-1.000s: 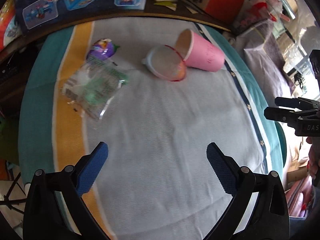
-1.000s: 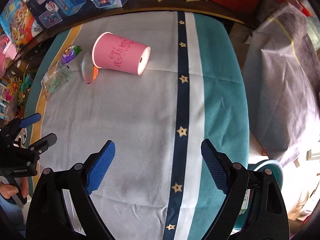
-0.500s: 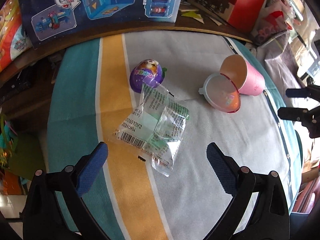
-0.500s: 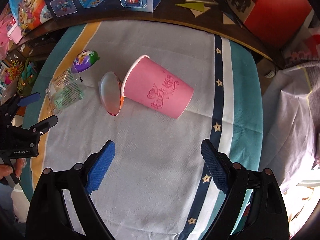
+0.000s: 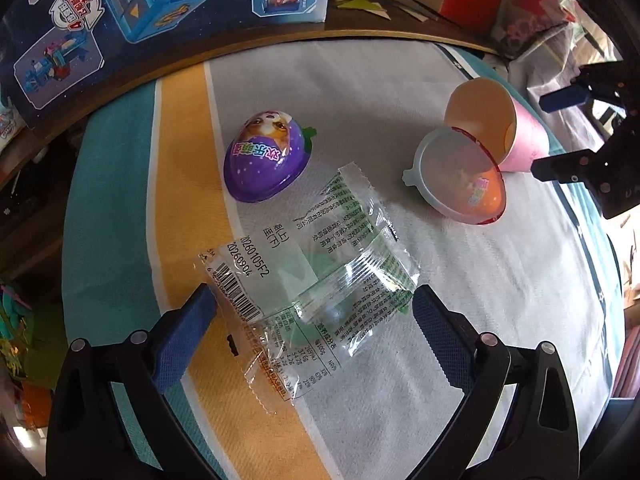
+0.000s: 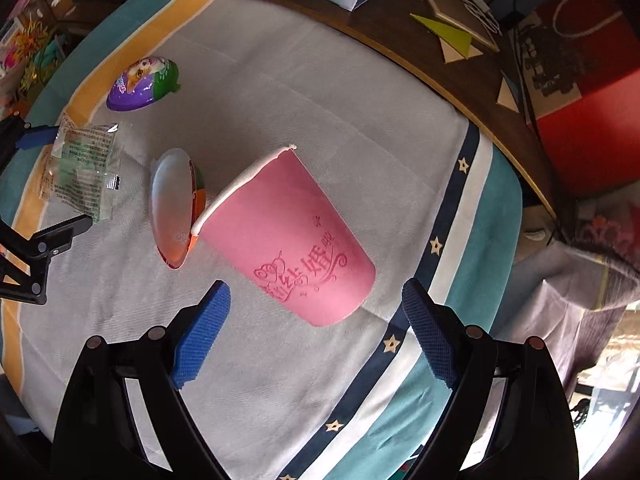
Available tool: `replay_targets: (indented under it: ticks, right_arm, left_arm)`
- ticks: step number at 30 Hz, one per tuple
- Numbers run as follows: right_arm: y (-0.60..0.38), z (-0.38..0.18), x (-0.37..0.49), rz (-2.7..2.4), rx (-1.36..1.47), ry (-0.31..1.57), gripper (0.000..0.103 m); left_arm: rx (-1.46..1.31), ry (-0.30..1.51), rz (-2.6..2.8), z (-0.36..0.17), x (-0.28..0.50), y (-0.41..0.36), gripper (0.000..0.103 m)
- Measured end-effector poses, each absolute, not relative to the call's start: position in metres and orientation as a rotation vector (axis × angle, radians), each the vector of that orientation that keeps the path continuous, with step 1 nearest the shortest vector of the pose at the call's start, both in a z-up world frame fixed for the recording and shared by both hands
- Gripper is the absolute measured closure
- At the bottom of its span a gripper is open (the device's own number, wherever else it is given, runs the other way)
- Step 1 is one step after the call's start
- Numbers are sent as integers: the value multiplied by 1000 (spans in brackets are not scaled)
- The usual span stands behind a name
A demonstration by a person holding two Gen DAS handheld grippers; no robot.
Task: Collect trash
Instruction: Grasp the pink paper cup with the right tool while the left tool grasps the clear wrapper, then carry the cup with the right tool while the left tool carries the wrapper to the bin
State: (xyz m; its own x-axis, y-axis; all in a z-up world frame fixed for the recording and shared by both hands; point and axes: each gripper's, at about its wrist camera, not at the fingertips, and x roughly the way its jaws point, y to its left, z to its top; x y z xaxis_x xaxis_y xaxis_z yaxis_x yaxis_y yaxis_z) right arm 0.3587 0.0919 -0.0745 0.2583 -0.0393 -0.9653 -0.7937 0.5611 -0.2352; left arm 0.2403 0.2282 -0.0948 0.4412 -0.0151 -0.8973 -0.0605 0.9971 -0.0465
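Both grippers just swung in, jaws wide and empty: left gripper (image 5: pixel 312 320) now straddling the clear wrapper (image 5: pixel 316 280), right gripper (image 6: pixel 316 328) bracketing the pink cup (image 6: pixel 288 236), so grabs look imminent.

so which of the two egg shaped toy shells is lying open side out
The orange egg half with the clear lid, leaning against the pink paper cup; the purple egg is closed.

One pink cup (image 6: pixel 288 240), one wrapper (image 5: pixel 320 276), two egg halves (image 5: pixel 264 160).

Crumpled clear wrapper (image 5: pixel 320 280) lying flat near left, purple egg capsule (image 5: pixel 266 158) just beyond, pink paper cup (image 6: pixel 288 240) on its side right, domed lid (image 6: pixel 176 208) touching its rim
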Motion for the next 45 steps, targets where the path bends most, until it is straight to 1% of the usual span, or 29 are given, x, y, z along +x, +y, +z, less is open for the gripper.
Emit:
replay_targets:
  ticks: [3, 5, 6, 8, 9, 11, 13, 18, 19, 20, 28, 36, 45]
  right_arm:
    - [97, -82, 364, 632, -847, 1225, 19]
    - [99, -85, 364, 644, -834, 1230, 26]
    - [99, -86, 362, 638, -834, 1222, 28]
    - [97, -90, 360, 644, -819, 1234, 47]
    - [95, -90, 358, 637, -813, 1235, 48]
    - [92, -88, 352, 628, -806, 1221, 49]
    - [86, -86, 349, 621, -768, 1244, 49]
    - [71, -77, 336, 588, -727, 1249, 49]
    - [67, -74, 333, 582, -720, 1250, 49]
    - [63, -72, 331, 577, -713, 1249, 49]
    - [30, -42, 296, 596, -557, 1233, 50]
    - [-10, -31, 254, 611, -401, 1240, 50]
    - [-86, -18, 230, 571, -207, 1228, 49]
  left_arm:
    - [-88, 1109, 31, -95, 241, 227, 6]
    - [-89, 1099, 34, -94, 241, 225, 11]
    - [-84, 1095, 37, -94, 241, 224, 12]
    - [-63, 1081, 43, -93, 239, 219, 21]
    - [-56, 1077, 40, -92, 239, 217, 23]
    - [-55, 1069, 24, -91, 237, 213, 38]
    - [-68, 1069, 7, -89, 236, 209, 44]
    - [-66, 1064, 2, -82, 226, 193, 51]
    - [-66, 1063, 1, -81, 224, 190, 55]
    - [-66, 1060, 2, -78, 221, 187, 56]
    - [-89, 1007, 2, -53, 187, 165, 61]
    - [-100, 985, -33, -35, 156, 131, 62]
    - [-40, 949, -111, -11, 150, 75, 62]
